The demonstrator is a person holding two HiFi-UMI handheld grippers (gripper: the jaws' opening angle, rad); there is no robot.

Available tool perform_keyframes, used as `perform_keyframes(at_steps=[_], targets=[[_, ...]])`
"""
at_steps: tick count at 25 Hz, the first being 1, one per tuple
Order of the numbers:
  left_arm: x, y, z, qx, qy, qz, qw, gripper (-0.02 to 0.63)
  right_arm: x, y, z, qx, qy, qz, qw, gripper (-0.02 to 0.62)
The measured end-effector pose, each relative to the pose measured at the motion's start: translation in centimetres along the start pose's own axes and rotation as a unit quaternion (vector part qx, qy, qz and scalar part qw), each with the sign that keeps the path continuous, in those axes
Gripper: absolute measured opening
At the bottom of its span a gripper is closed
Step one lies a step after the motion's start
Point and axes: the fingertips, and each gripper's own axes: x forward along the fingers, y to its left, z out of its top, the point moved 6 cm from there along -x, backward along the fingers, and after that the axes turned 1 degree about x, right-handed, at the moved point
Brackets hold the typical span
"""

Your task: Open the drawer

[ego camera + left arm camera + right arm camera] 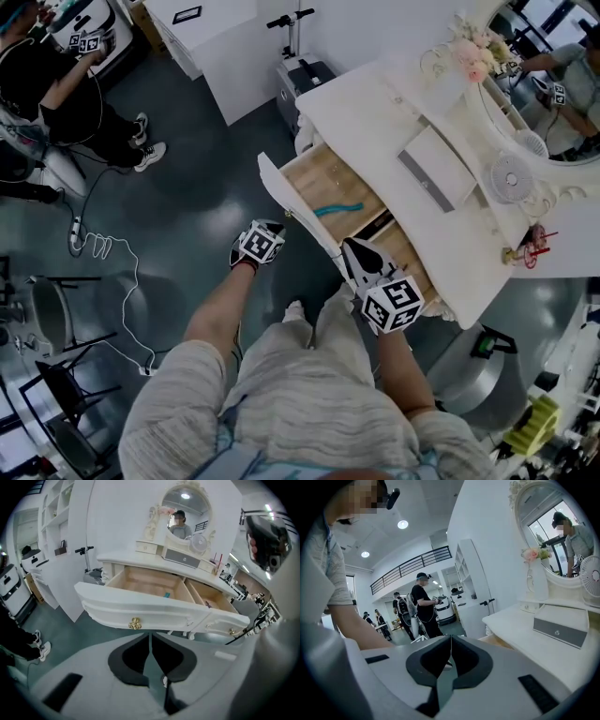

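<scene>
The drawer point(140, 607) stood pulled well out of the white dressing table point(375, 112), its wooden floor bare to view with a small teal object point(337, 208) lying on it, so the opening looked done or nearly so; at most a little more travel was left. A second drawer point(220, 617) beside it, to the right, was out as well. The drawer's long axis ran along the table's front edge, and in the head view that was from upper left to lower right. Its front faced out toward the person, open top upward.

Its gold knob point(135, 623) sat on the front panel, free of any grip. The left gripper point(150, 639) hung just short of that knob, jaws pressed together on nothing. The right gripper point(450, 641) was over the second drawer, jaws likewise closed and empty.
</scene>
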Motion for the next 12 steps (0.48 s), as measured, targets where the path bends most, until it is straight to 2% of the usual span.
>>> perform_keyframes(at_steps=[6, 12], targets=[[-3.0, -1.4, 1.3, -0.018, -0.044, -0.014, 0.9988, 0.032, -0.5, 0.9, 0.7, -0.012, -0.003, -0.005, 1.000, 0.011], [-6.9, -3.6, 4.1, -0.028, -0.124, -0.034, 0.9914, 0.032, -1.2, 1.2, 1.4, -0.028, -0.001, -0.011, 1.000, 0.010]])
